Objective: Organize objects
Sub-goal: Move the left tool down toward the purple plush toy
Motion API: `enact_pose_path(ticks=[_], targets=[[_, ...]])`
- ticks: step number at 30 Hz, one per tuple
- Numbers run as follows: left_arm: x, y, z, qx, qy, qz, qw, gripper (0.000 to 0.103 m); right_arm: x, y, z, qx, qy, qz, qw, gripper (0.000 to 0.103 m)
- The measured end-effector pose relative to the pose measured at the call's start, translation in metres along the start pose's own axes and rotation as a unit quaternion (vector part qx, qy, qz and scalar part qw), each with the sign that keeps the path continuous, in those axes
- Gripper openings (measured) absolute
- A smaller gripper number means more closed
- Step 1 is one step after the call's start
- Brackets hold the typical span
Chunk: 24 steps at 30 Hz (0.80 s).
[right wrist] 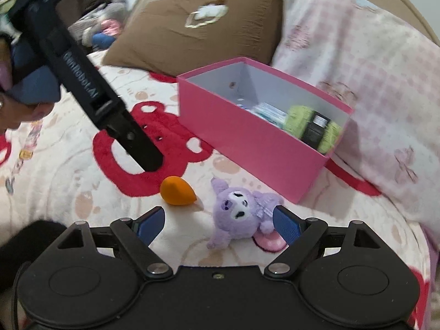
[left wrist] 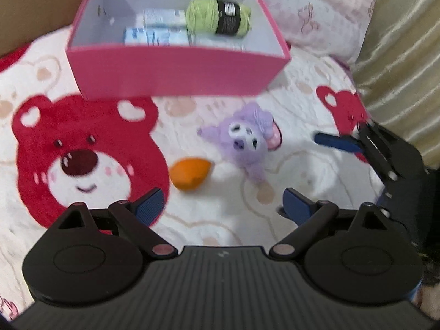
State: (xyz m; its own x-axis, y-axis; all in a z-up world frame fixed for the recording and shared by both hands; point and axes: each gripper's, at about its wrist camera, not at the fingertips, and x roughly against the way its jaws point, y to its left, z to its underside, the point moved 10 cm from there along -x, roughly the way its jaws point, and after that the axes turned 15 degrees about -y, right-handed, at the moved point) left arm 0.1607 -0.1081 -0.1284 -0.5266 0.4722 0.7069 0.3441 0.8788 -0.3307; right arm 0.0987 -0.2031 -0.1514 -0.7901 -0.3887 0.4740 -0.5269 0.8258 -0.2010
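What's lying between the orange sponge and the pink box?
Only bare bear-print blanket lies between the orange sponge and the pink box, clearest in the left wrist view.

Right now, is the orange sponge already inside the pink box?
No, the orange sponge lies on the blanket in front of the pink box, beside the purple plush toy.

Purple plush (left wrist: 244, 140) and orange sponge (left wrist: 189, 174) lie near pink box (left wrist: 176, 74) — left gripper (left wrist: 222, 203) agape.
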Motion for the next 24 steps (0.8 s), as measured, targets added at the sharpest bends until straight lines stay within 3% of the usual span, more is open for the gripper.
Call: enact_pose_path(ticks=[3, 7, 10, 15, 18, 20, 24], targets=[[-0.006, -0.005, 0.006, -0.005, -0.008, 0.002, 1.0, 0.093, -0.023, -0.003, 0.014, 0.025, 0.035, -0.016, 0.999, 0.088], [-0.015, -0.011, 0.002, -0.015, -0.039, -0.002, 0.9991, 0.092, -0.042, -0.02, 0.024, -0.001, 0.041, -0.004, 0.999, 0.088], [-0.027, -0.012, -0.005, 0.004, -0.063, -0.001, 0.998, 0.092, -0.056, -0.028, 0.032, 0.036, 0.054, 0.03, 0.997, 0.088], [-0.05, -0.013, -0.013, 0.041, -0.101, 0.004, 0.9941, 0.089, -0.069, -0.033, 0.042, 0.061, 0.066, 0.031, 0.995, 0.088], [-0.061, -0.014, -0.016, 0.052, -0.123, 0.009, 0.991, 0.087, -0.076, -0.041, 0.047, 0.01, 0.058, 0.034, 0.998, 0.089], [-0.067, -0.013, -0.013, 0.055, -0.122, 0.003, 0.991, 0.08, -0.079, -0.045, 0.051, -0.037, 0.043, 0.036, 0.998, 0.089], [-0.076, -0.008, -0.008, 0.062, -0.119, -0.004, 0.9909, 0.071, -0.087, -0.044, 0.058, -0.036, 0.05, 0.038, 0.997, 0.092]])
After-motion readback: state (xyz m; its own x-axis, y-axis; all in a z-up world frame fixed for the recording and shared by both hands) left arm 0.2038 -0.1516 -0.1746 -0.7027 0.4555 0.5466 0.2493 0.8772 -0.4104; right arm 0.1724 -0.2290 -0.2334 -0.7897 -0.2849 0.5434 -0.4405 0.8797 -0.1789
